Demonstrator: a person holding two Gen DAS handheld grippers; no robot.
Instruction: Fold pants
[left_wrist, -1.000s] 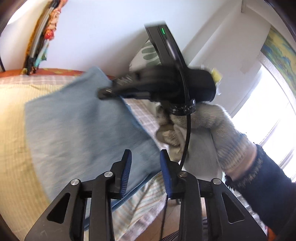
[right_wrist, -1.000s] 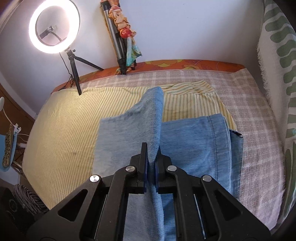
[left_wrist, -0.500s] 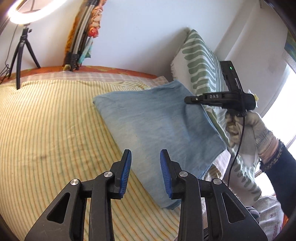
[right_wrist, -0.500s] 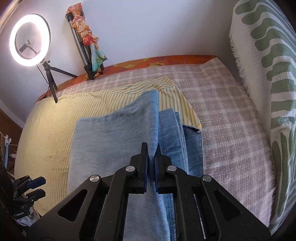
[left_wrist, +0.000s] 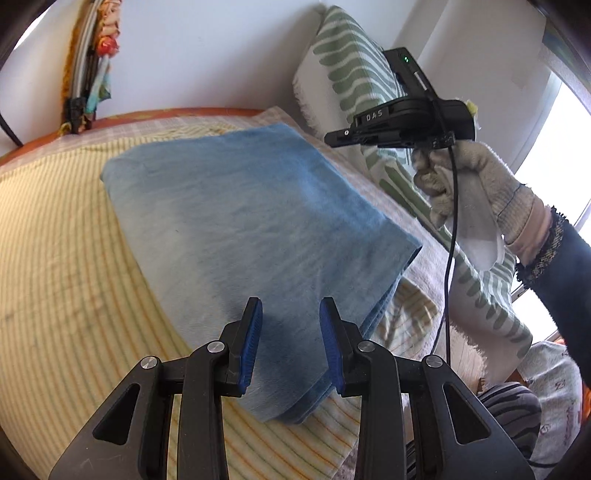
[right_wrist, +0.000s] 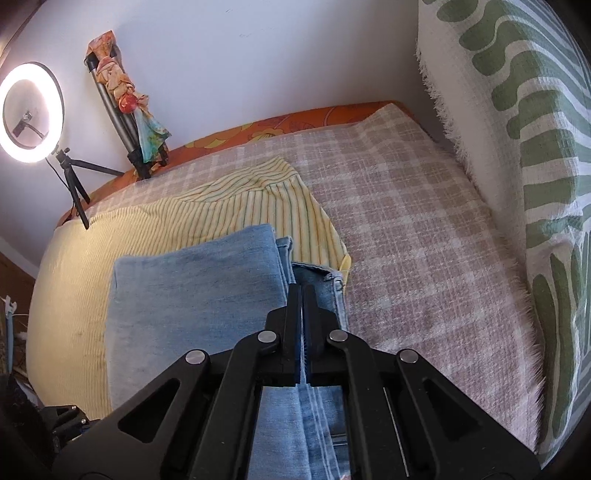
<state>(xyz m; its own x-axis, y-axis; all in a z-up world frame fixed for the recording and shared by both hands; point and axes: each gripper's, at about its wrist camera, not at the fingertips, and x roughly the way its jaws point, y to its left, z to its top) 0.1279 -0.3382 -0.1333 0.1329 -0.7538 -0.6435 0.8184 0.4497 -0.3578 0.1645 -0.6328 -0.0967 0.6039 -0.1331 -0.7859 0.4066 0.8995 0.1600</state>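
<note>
Fig.: R gripper (right_wrist: 303, 295) clenching jeans (left_wrist: 251, 221) edge on bed (right_wrist: 406, 221); L gripper (left_wrist: 290, 325) released, hovering. Advice: keep edges aligned w/ layer beneath.

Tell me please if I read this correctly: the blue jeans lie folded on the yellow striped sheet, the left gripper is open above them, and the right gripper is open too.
Not quite. The right gripper is shut, not open: the right wrist view shows its jaws closed together. The rest holds: the jeans lie folded on the yellow striped sheet, and the left gripper is open above them.
</note>
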